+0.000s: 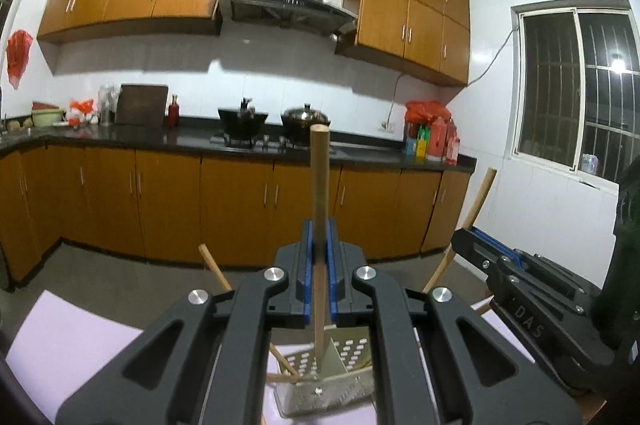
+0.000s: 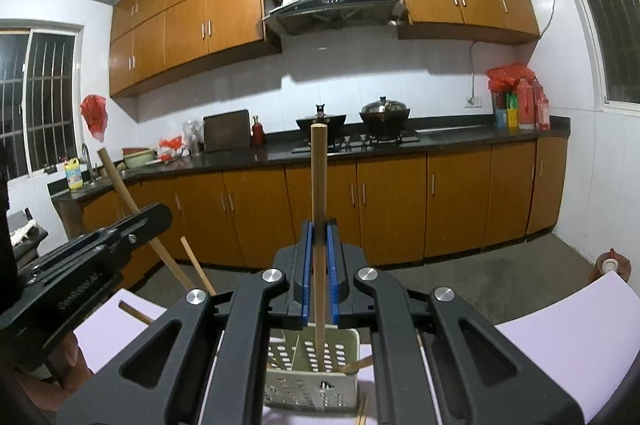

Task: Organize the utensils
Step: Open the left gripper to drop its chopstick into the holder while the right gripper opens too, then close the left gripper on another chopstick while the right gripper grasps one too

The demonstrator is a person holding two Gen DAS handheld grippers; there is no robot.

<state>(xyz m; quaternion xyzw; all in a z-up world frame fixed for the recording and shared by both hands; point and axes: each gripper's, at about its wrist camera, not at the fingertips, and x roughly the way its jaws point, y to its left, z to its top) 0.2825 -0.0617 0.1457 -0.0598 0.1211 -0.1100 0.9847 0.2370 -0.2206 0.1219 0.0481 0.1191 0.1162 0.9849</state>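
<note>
Each tool's black linkage hides most of the perforated utensil holder (image 2: 312, 381); chopstick (image 2: 319, 225) bottoms unseen.

Both my grippers, left gripper (image 1: 320, 241) and right gripper (image 2: 320, 241), are matte black plastic with blue ribbed pads (image 1: 307, 265), round silver screws (image 1: 275, 273) on the linkage arms and faint embossed lettering along the side.

A pale lilac tabletop (image 2: 560, 337) fills the foreground, and on it stands a perforated, pale green utensil caddy (image 2: 316, 383), split into compartments by a divider. Loose wooden chopsticks lie just beside it, one (image 2: 136, 312) flat on the tabletop off to the left and another (image 2: 362, 413) at the caddy's front corner. Beyond the tabletop's far edge is grey kitchen floor (image 2: 500, 265).
</note>
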